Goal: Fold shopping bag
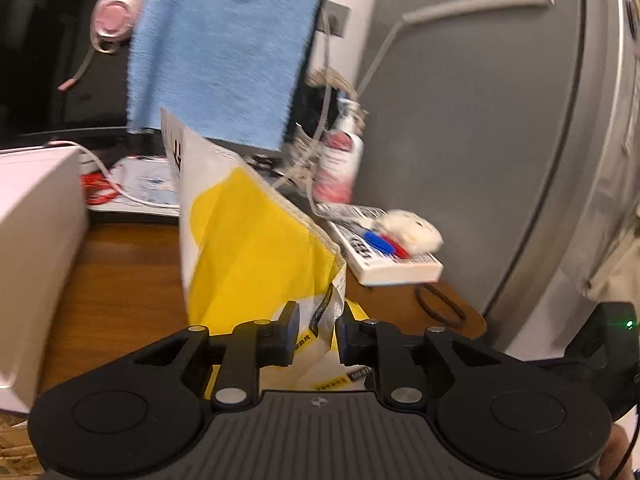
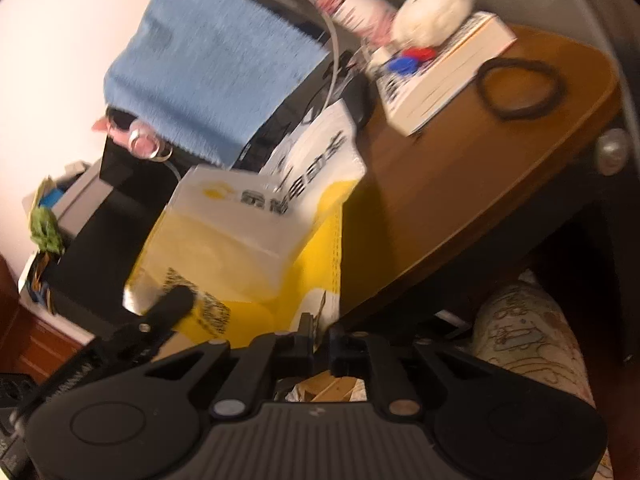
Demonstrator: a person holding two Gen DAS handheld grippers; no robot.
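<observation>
The yellow and white shopping bag [image 1: 256, 248] stands up from the wooden table [image 1: 128, 280], bunched and partly folded over. In the left wrist view my left gripper [image 1: 318, 332] is shut on the shopping bag's crumpled lower edge, which fills the narrow gap between the pads. In the right wrist view the bag [image 2: 240, 240] lies slanted across the table edge, and my right gripper [image 2: 322, 338] is shut on its near yellow edge. One of the left gripper's black fingers [image 2: 176, 302] shows on the bag's left side. Both views are blurred.
A blue towel [image 1: 220, 52] hangs behind the bag. A book [image 1: 392, 256] with a white plush toy [image 1: 412, 228], a black hair tie [image 1: 440, 304] and a pump bottle [image 1: 340, 160] sit to the right. A white box [image 1: 36, 240] stands left, a grey panel [image 1: 480, 120] right.
</observation>
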